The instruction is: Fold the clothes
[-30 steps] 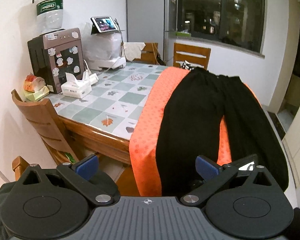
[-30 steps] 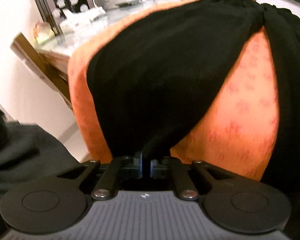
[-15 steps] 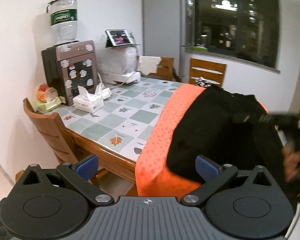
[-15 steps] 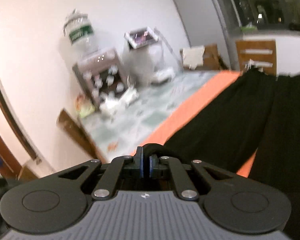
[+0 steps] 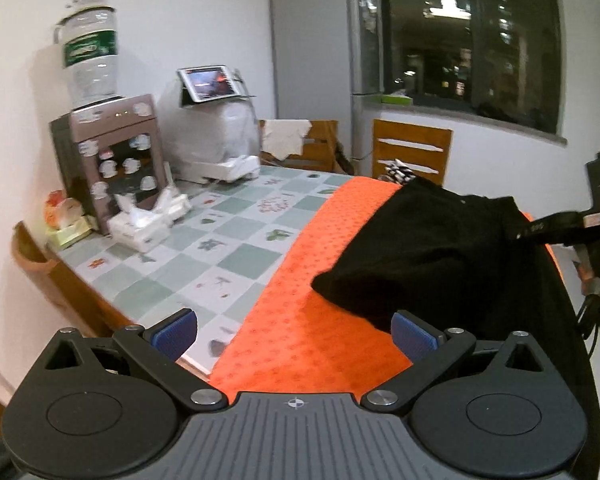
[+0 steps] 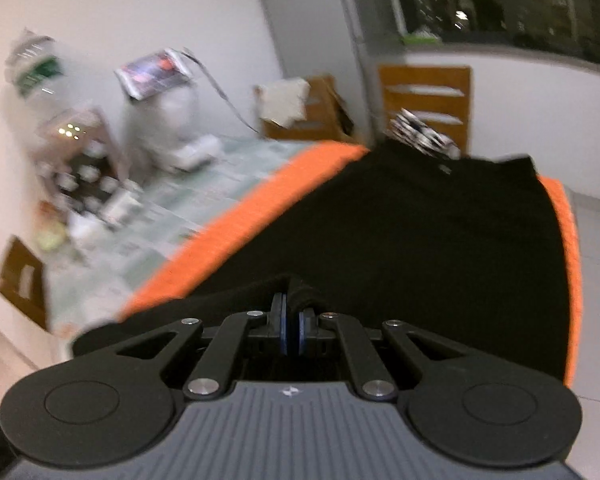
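Orange dotted cloth (image 5: pixel 300 320) covering the tiled table (image 5: pixel 236 248) is giving a clean folding surface. My right gripper (image 6: pixel 293 330) is pinching the black trousers' (image 6: pixel 400 232) cuff, carrying it waistward; my left gripper (image 5: pixel 294 332) is hovering with fingers spread, holding nothing.

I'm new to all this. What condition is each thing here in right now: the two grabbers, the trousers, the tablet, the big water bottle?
left gripper: open, holding nothing.
right gripper: shut on the black trousers.
black trousers: partly folded, one leg end lifted over the rest, lying on the orange mat.
orange mat: spread flat over the table.
tablet: screen lit, propped up.
water bottle: upside down on the dispenser.
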`<state>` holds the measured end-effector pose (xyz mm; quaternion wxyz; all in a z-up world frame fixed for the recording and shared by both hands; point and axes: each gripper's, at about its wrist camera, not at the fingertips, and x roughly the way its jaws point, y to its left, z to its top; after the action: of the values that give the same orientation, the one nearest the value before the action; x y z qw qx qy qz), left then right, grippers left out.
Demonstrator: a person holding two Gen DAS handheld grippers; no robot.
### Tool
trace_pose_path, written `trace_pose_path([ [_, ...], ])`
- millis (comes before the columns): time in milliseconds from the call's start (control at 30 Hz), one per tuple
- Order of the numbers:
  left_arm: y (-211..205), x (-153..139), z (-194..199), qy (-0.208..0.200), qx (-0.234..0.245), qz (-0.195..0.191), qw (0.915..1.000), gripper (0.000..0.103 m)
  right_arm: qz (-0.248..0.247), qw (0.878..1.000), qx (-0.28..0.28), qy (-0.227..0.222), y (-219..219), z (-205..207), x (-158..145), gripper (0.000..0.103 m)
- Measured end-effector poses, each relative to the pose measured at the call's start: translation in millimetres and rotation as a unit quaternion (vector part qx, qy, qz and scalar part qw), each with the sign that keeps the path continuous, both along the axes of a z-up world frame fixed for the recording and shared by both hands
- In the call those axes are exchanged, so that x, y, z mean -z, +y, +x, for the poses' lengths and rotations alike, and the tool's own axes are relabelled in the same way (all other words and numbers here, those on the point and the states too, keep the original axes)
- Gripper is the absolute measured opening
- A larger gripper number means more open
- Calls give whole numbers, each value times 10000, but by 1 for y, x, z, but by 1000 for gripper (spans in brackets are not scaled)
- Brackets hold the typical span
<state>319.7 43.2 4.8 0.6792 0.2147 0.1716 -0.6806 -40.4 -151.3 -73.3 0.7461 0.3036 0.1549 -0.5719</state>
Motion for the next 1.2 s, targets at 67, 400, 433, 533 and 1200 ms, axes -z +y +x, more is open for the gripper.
trace_pose_path([
  [67, -10, 7, -8, -9, 78, 101, 9999, 103, 159, 9997, 112, 154, -12, -15, 19, 6],
  [400, -42, 53, -49, -267, 852, 559, 9944, 103, 385, 9969, 113, 670, -4, -40, 53, 21],
  [433, -44, 57, -53, -286, 938, 604, 9933, 103, 332, 9968, 111, 714, 1, -41, 50, 39],
  [533, -50, 71, -66, -332, 1188, 727, 9897, 103, 173, 9962, 105, 845, 16, -43, 42, 77],
  [1200, -94, 160, -176, -1891, 2518, 886, 9450, 103, 534, 9942, 521, 768, 146, -78, 44, 82],
])
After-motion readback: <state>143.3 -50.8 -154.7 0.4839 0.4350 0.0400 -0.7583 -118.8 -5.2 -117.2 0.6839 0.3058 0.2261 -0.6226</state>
